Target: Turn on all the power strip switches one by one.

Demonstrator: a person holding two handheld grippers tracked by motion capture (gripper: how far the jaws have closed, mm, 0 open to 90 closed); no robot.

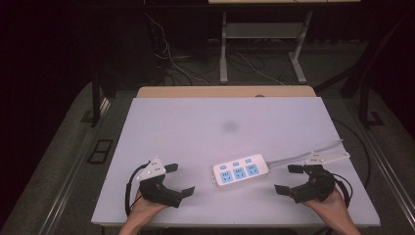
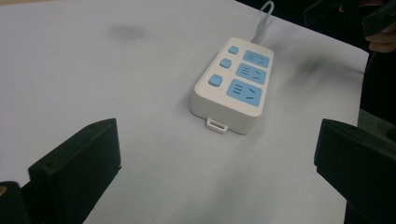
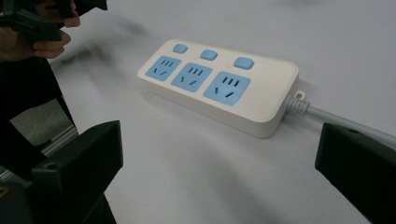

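Power strip (image 1: pixel 241 171) flat on desk (image 1: pixel 195 127), long axis left-right, slightly tilted, cable end toward right. Between left gripper (image 1: pixel 180 179) and right gripper (image 1: pixel 288 179), both spread wide, touching neither.

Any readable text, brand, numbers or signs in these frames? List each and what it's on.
None can be read.
Power strip: no brand, rating or label on its white top or sides; the three blue sockets and three blue buttons are unmarked.
Left gripper and right gripper: no print legible on the black fingers or the light plates.
Table: plain, with a dark smudge, no markings.
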